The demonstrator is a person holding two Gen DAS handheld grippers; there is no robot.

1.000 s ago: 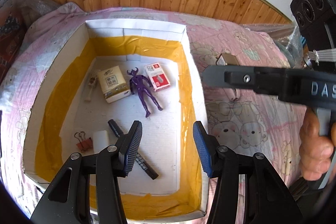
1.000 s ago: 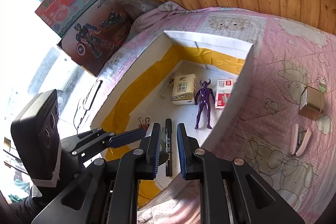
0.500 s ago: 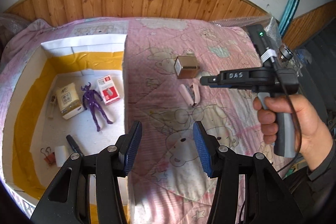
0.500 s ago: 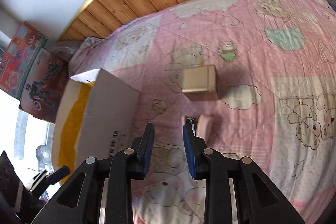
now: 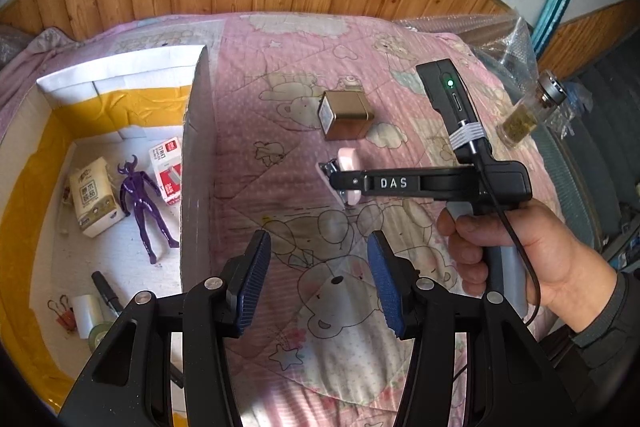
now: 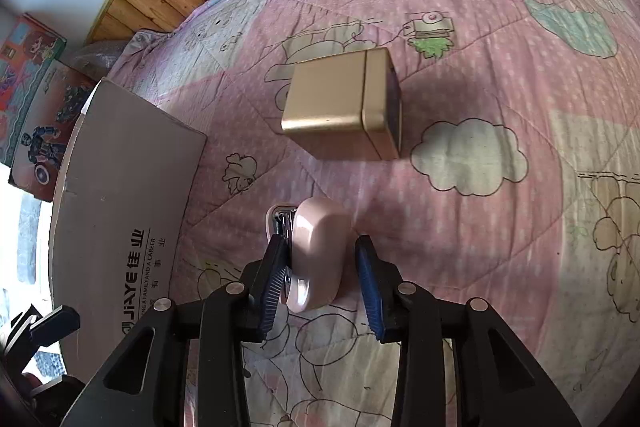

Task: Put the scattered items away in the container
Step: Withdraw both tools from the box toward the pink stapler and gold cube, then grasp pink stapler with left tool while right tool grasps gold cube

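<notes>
While our right gripper (image 6: 320, 283) opens its jaws, the pale pink plastic stapler (image 6: 318, 251) sits between them on the pink bear-print quilt (image 6: 500, 227), left pad touching, right pad clear. Just beyond lies a gold metal tin (image 6: 340, 103). Our left gripper (image 5: 318, 283) hangs open and empty, beside the white cardboard box (image 5: 196, 147) holding a purple figure (image 5: 140, 203).
</notes>
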